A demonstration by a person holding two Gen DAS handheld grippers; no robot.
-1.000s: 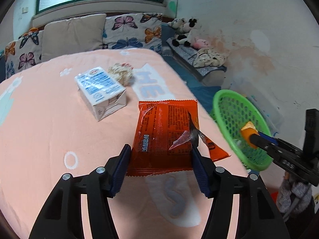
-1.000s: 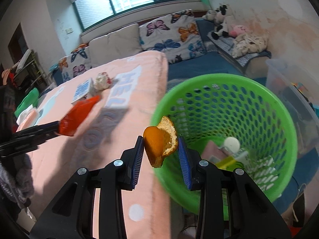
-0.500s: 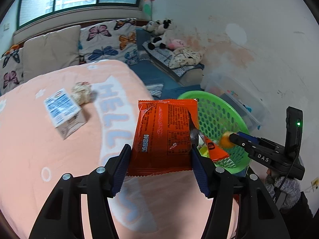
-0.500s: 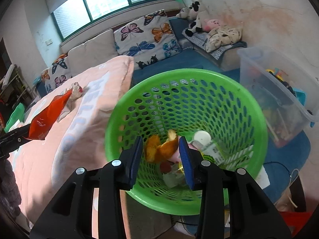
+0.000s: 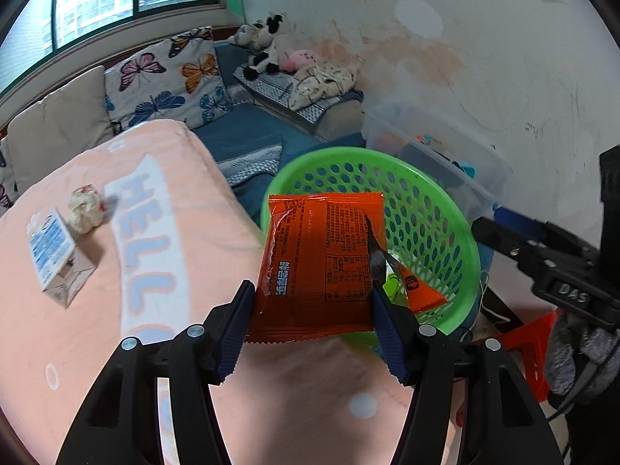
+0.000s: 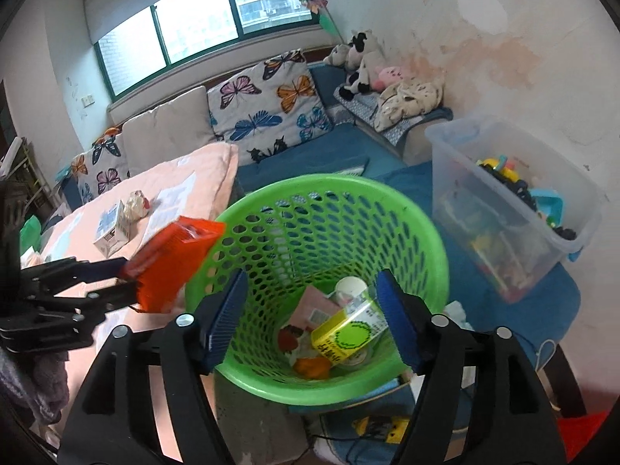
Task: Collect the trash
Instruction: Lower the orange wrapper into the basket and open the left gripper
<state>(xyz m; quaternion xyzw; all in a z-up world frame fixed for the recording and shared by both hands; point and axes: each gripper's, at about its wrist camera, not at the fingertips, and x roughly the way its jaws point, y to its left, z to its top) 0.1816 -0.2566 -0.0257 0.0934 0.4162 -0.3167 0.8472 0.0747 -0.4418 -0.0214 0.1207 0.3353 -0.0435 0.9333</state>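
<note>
My left gripper (image 5: 312, 325) is shut on an orange snack wrapper (image 5: 317, 263), held by its side edges near the rim of the green mesh basket (image 5: 445, 209). In the right wrist view the same wrapper (image 6: 170, 263) hangs at the basket's left rim (image 6: 248, 209). My right gripper (image 6: 310, 321) hovers over the basket with its jaws opening and nothing between them. An orange peel (image 6: 310, 366) lies at the basket's bottom among a yellow-green carton (image 6: 345, 335) and other trash. A blue-white milk carton (image 5: 56, 259) and a crumpled paper ball (image 5: 85, 209) rest on the pink bed cover (image 5: 77, 348).
A clear plastic bin (image 6: 515, 201) of toys stands right of the basket. Butterfly cushions (image 6: 271, 104) and plush toys (image 6: 360, 62) line the blue bench under the window. A red stool (image 5: 531, 348) sits by the wall. A gloved hand (image 5: 581, 356) holds the right gripper.
The right gripper moved over the basket, opened and let the orange peel drop inside. The left gripper carried the wrapper from above the bed to the basket's rim.
</note>
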